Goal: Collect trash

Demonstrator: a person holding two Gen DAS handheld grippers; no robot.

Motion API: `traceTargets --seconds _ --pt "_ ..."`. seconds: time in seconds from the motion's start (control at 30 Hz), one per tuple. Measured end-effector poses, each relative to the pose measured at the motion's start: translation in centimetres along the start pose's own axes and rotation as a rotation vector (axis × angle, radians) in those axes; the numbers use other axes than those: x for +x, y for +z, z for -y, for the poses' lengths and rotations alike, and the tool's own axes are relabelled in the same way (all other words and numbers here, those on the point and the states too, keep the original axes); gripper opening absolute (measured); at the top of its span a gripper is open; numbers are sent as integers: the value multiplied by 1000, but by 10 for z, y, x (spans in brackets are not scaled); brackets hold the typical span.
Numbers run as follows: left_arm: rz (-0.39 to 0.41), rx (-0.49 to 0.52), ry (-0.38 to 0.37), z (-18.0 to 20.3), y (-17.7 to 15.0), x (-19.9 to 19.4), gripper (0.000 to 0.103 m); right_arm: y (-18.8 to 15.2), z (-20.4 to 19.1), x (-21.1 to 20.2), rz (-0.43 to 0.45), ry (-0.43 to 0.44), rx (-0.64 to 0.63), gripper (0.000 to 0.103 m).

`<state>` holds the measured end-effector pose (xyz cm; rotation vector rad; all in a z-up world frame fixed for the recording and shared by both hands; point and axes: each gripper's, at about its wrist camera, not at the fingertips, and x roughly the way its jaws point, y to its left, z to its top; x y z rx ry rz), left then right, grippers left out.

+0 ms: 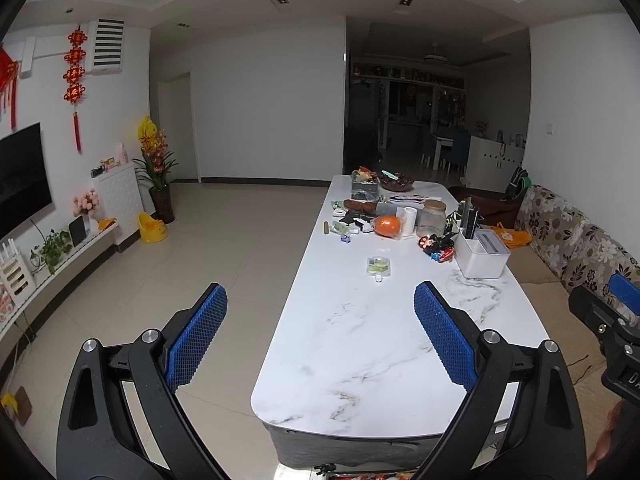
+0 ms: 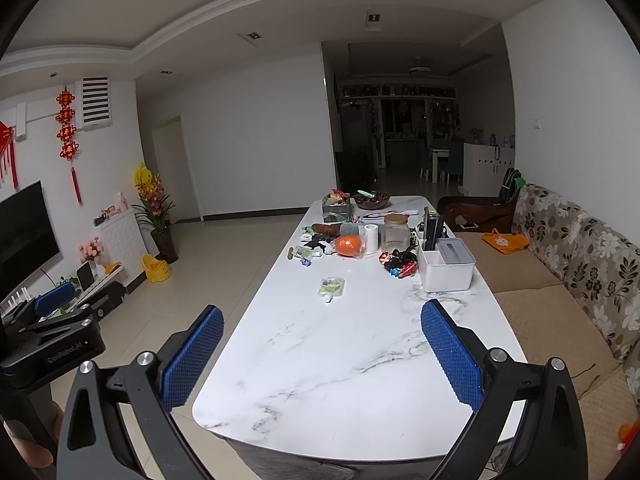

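Two grippers with blue ribbed pads are held above the near end of a long white marble-patterned table [image 1: 360,360] — the left gripper [image 1: 320,332] and the right gripper [image 2: 322,354], each spread wide with nothing between the pads. In the right wrist view the left gripper's black body is seen at 9 o'clock, well apart from the table.

A small flattened green-and-white spouted pouch [image 2: 331,287] is seen lying alone on the bare marble at about 12 o'clock from the right gripper, between the near end and the clutter. Further along at 12 o'clock, an orange fruit in clear wrap [image 2: 348,246] is found beside a white paper roll [image 2: 371,238] and a clear glass jar with a tan lid [image 2: 397,232]. At about 1 o'clock a white rectangular plastic organiser box [image 2: 446,266] is set near the sofa-side edge, with a heap of red and black wrappers [image 2: 398,264] just beside it. A floral-patterned sofa [image 2: 580,264] is seen at 3 o'clock.
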<state>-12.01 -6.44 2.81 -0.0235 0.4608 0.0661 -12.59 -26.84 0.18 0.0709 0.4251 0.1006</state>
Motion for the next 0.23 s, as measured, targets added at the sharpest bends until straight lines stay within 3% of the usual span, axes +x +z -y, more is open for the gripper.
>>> traceTargets --seconds 0.23 --pt "-4 -9 5 -2 3 1 92 -1 0 -1 -2 5 -1 98"
